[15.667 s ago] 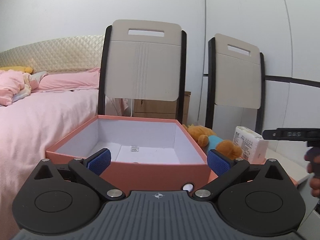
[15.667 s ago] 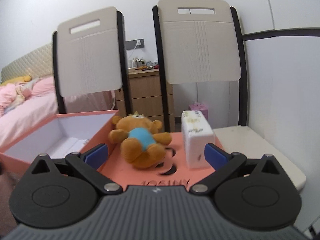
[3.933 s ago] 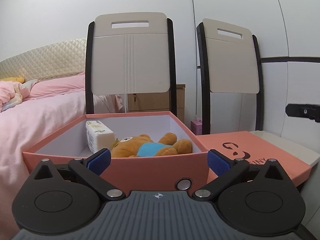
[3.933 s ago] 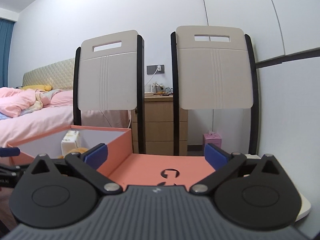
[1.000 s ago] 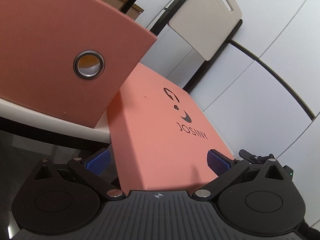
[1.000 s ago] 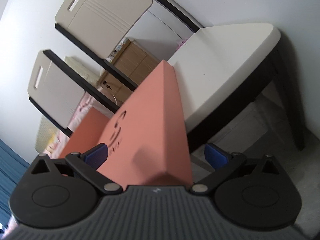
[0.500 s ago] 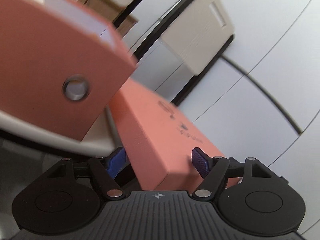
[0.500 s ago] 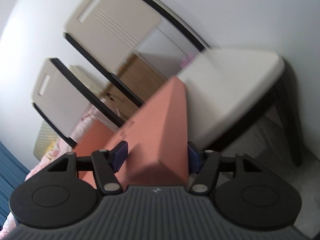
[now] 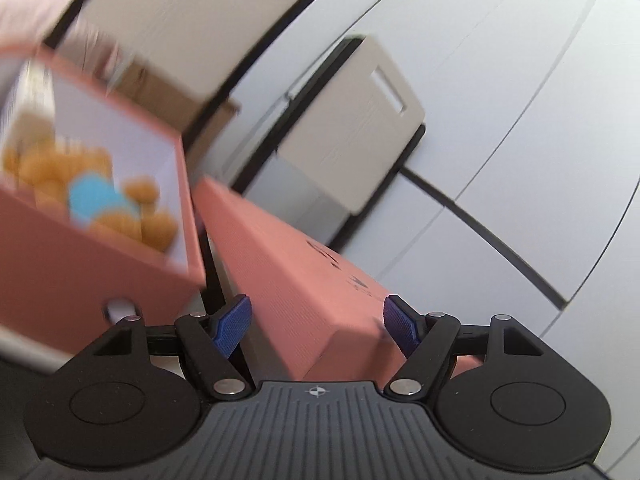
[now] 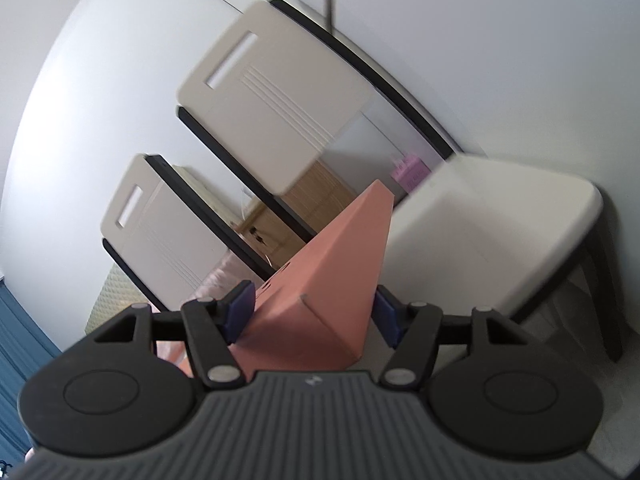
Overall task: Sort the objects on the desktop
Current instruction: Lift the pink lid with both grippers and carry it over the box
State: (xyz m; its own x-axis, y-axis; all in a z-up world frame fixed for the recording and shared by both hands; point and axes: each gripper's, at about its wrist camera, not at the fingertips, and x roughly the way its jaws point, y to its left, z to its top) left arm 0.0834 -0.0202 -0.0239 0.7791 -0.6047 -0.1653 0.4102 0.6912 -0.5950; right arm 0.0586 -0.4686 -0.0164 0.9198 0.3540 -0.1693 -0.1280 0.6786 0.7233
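Observation:
A salmon-pink box lid with a dark logo runs away from my left gripper, whose blue pads clamp its near end. In the right wrist view the same lid shows as a wedge, with my right gripper shut across its other end. The lid is held up off the chair seat. To the left stands the open pink box with the orange plush bear in a blue shirt inside. The picture there is blurred.
Two beige chair backs with black frames stand against the white wall. Behind them are a wooden cabinet and a small pink item. A quilted headboard and a blue curtain sit at the far left.
Both grippers went from wide open around the lid's ends to clamped on them. Both then rose with the lid, so the box's inside and the bear came into the left view.

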